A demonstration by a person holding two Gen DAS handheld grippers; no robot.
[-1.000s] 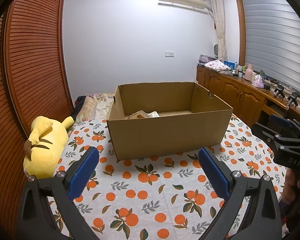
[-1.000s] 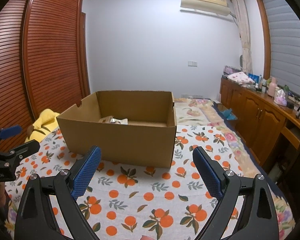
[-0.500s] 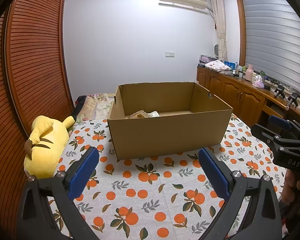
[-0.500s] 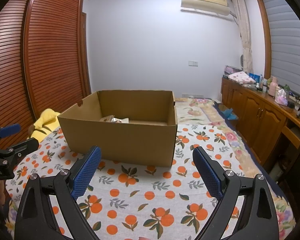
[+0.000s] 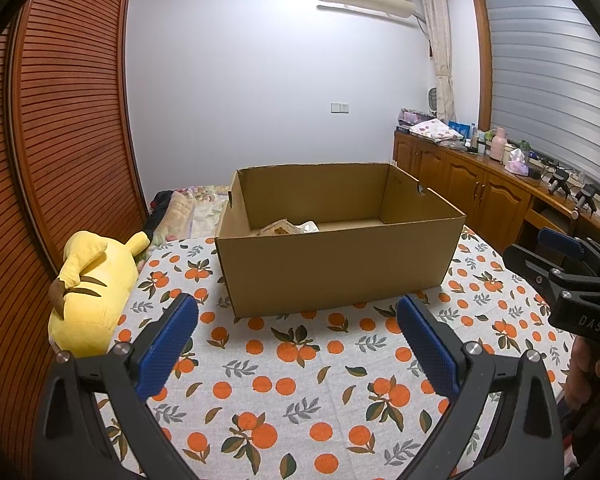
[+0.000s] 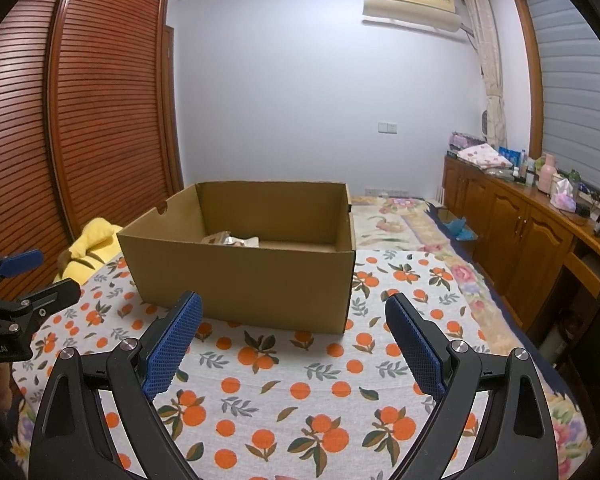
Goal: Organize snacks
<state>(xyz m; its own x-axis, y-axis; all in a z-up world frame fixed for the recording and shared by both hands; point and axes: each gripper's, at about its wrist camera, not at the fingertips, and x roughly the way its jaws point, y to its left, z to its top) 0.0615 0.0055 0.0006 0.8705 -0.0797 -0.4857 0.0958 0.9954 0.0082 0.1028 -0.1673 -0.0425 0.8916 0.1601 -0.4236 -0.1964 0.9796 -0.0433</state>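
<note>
An open brown cardboard box (image 5: pixel 340 268) (image 6: pixel 240 276) stands on the orange-print tablecloth (image 5: pixel 300 380) (image 6: pixel 284 392). Inside it, near one wall, lie snack packets (image 5: pixel 286 227) (image 6: pixel 230 240), only their tops showing over the rim. My left gripper (image 5: pixel 296 334) hovers open in front of the box with nothing between its blue pads. My right gripper (image 6: pixel 294 332) is open too, empty, a little short of the box's near wall. Each gripper shows at the edge of the other's view: the right one (image 5: pixel 568 276) on the right, the left one (image 6: pixel 16 280) on the left.
A yellow plush toy (image 5: pixel 92 292) (image 6: pixel 90 244) lies at the table's left edge beside the slatted wardrobe doors (image 5: pixel 60 160). A bed with a floral cover (image 6: pixel 400 220) lies behind the box. Wooden cabinets (image 5: pixel 484 196) with clutter line the right wall.
Both grippers have drifted only slightly; the box sits a touch lower in the views. Neither gripper has opened, shut or taken hold of anything.
</note>
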